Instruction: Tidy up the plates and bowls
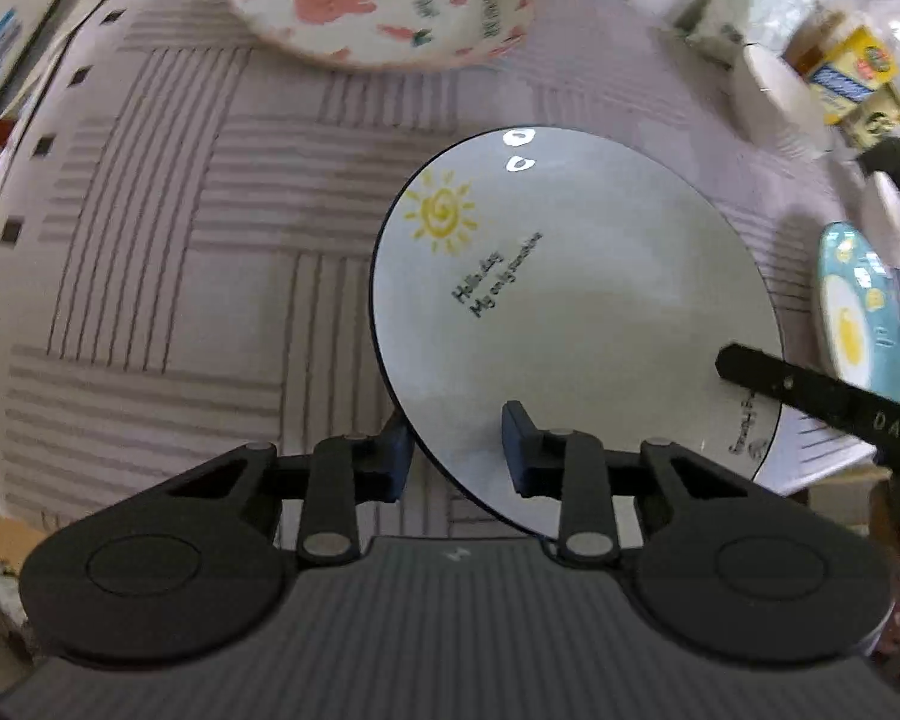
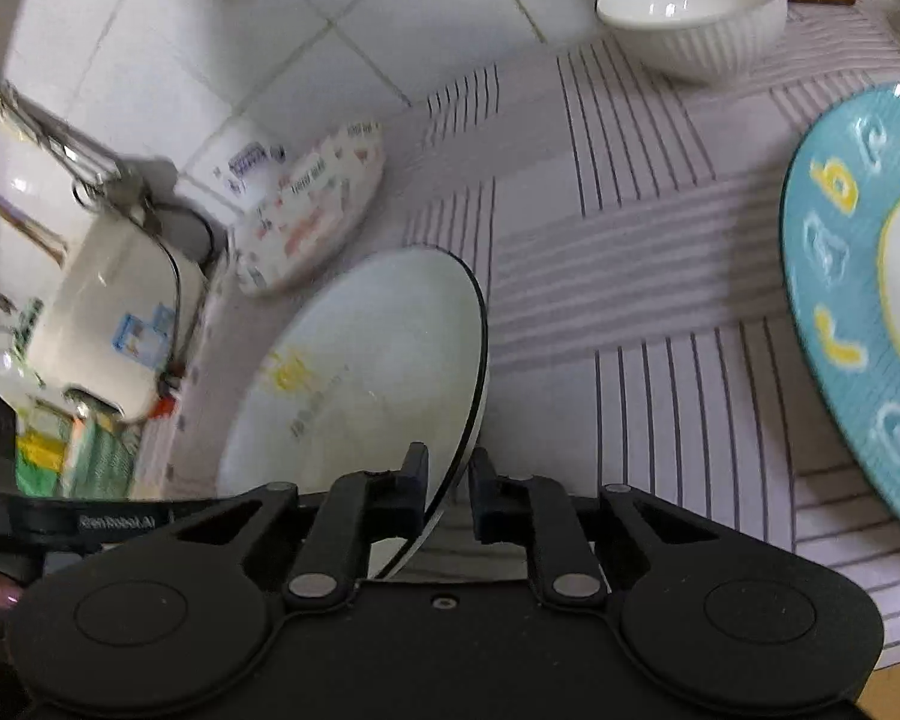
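Sun plate (image 1: 576,312), white w/ thin dark rim, sits tilted over the striped tablecloth (image 1: 150,252), both tongs clamped on its near edge. Left gripper (image 1: 459,450) has one pad under the rim & one on the plate face; right gripper (image 2: 450,492) nearly closed, rim pinched btwn its pads. Bunny plate (image 1: 384,0) lies farther back, blue egg plate (image 2: 858,276) at right, ribbed white bowl (image 2: 696,18) behind it.

Open tablecloth (image 1: 150,252) left of sun plate (image 1: 570,300); rabbit plate (image 1: 384,0) beyond, blue plate (image 2: 858,300) right
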